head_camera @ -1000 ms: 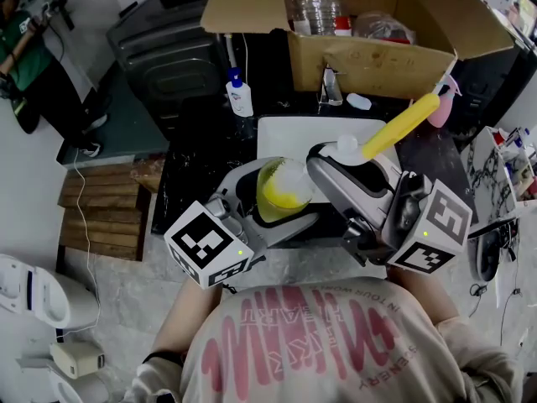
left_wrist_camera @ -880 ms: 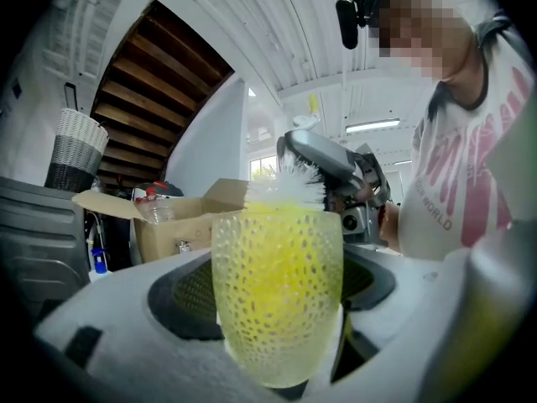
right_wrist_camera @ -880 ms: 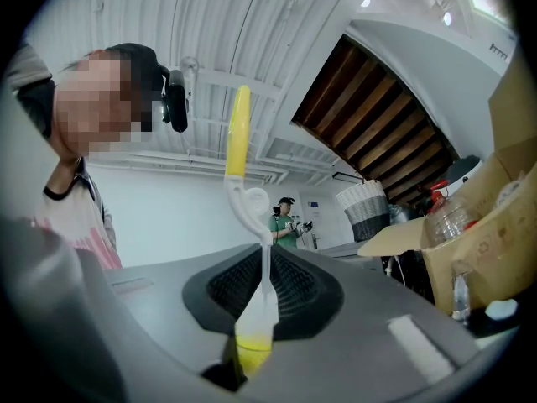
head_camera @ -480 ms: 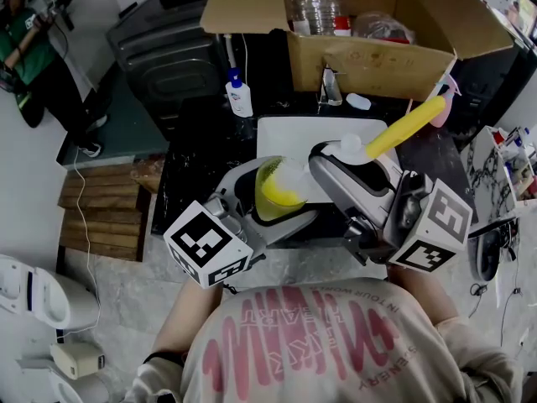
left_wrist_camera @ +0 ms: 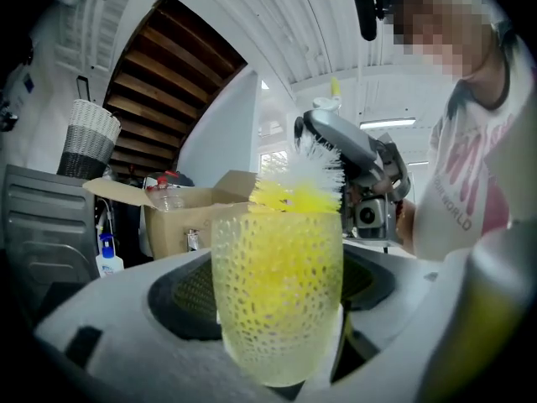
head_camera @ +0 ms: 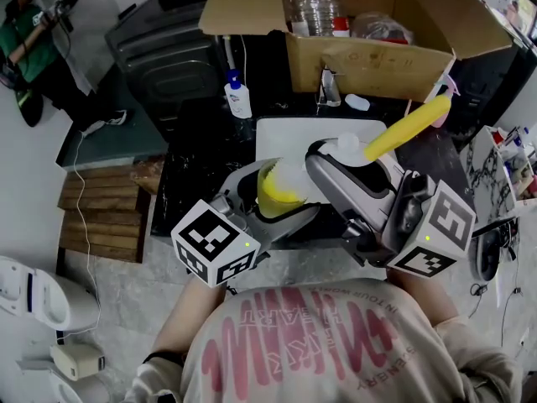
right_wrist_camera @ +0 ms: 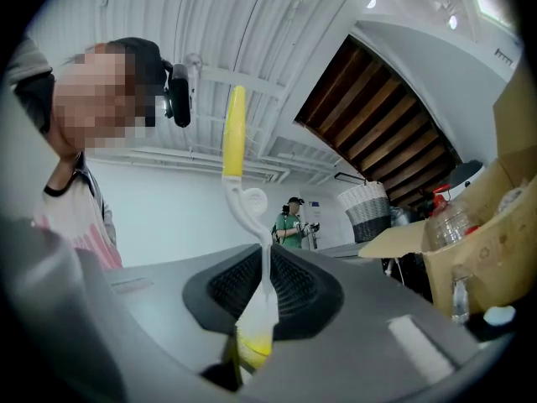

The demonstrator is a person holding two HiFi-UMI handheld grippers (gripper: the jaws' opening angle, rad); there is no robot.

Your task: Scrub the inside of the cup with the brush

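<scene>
- Left claw (head_camera: 267,215) is clamped tight round the cup (left_wrist_camera: 277,300), holding it up over the dark counter (head_camera: 201,154).
- Cup's see-through and bumpy, and the brush (head_camera: 401,128) head is down inside it, with bristles (left_wrist_camera: 312,175) poking above the rim.
- Yellow handle slants up to the right.
- Right claw (right_wrist_camera: 262,305) is pinching the brush's thin white neck.
- Cardboard box (head_camera: 369,57) sits behind it all.

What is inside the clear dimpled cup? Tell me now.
The bristle head of the yellow-handled brush fills the clear dimpled cup, white and yellow bristles poking above its rim. The cup's bottom is hidden behind the bristles.
</scene>
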